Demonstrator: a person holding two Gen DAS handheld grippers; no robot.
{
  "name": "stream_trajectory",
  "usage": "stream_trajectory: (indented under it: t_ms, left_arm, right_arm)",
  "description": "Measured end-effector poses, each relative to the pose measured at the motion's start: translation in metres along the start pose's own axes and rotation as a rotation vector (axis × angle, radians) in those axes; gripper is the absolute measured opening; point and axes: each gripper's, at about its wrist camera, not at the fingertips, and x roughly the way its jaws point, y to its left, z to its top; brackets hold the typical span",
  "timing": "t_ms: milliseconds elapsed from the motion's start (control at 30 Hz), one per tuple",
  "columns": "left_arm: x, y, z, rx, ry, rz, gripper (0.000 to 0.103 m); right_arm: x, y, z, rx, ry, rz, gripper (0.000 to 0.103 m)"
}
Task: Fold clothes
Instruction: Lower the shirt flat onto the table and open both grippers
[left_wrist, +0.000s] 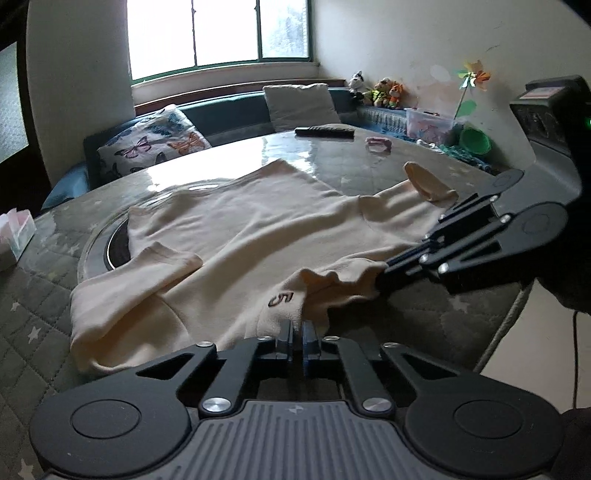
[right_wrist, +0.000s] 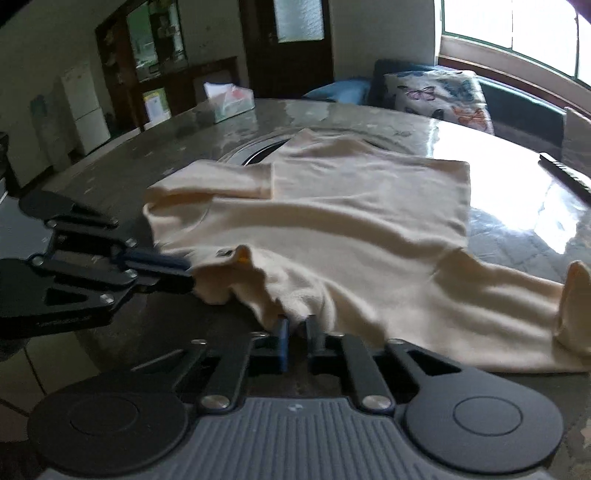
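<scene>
Left wrist view: both hand-held grippers, left (left_wrist: 297, 328) and right (left_wrist: 384, 273), pinch the cream shirt's (left_wrist: 236, 229) near edge.

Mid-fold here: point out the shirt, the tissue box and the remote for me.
shirt (left_wrist: 258, 229), left wrist view, middle of its flat body.
tissue box (right_wrist: 231, 101), right wrist view, its near side at the table's far edge.
remote (left_wrist: 325, 132), left wrist view, middle of its dark top face.

Dim daylight from window (left_wrist: 218, 29), tabletop (left_wrist: 295, 147) glare, fisheye-warped edges.
</scene>
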Motion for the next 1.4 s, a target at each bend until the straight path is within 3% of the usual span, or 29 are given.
stream_trajectory:
  t_ms: [167, 367, 533, 733, 867, 900, 1033, 1233, 1300, 1400]
  left_arm:
    - [-0.02, 0.01, -0.004, 0.034, -0.013, -0.047, 0.004]
    - [-0.016, 0.017, -0.015, 0.051, 0.045, -0.092, 0.007]
    - [-0.035, 0.039, -0.004, 0.036, -0.015, -0.1, 0.008]
    - [-0.025, 0.068, 0.016, -0.004, -0.053, 0.065, 0.012]
    - [0.006, 0.077, 0.023, 0.01, -0.041, 0.181, 0.032]
    - [0.014, 0.078, 0.024, 0.021, -0.036, 0.188, 0.038]
    - [0.044, 0.078, 0.029, 0.052, -0.009, 0.205, 0.042]
    - [0.082, 0.089, 0.031, 0.034, 0.037, 0.21, 0.04]
    - [0.085, 0.097, 0.028, 0.017, 0.033, 0.206, 0.014]
    - [0.07, 0.113, 0.026, -0.059, -0.01, 0.211, 0.006]
  right_arm:
    - [-0.028, -0.007, 0.001, -0.027, 0.005, 0.054, 0.006]
    - [-0.03, -0.003, -0.012, -0.075, 0.094, 0.091, 0.006]
    - [-0.052, -0.007, 0.002, -0.105, 0.06, 0.155, 0.011]
    - [-0.044, -0.013, 0.022, -0.087, -0.023, 0.082, 0.012]
    - [-0.012, -0.007, 0.022, -0.066, 0.006, 0.101, 0.013]
    - [-0.005, -0.003, 0.021, -0.073, 0.013, 0.101, 0.013]
    - [0.011, 0.007, 0.016, -0.097, 0.036, 0.112, 0.022]
    - [0.018, 0.004, 0.012, -0.077, 0.053, 0.104, 0.024]
    - [0.019, 0.001, 0.012, -0.07, 0.055, 0.111, 0.024]
    - [0.02, 0.001, 0.012, -0.073, 0.056, 0.112, 0.024]
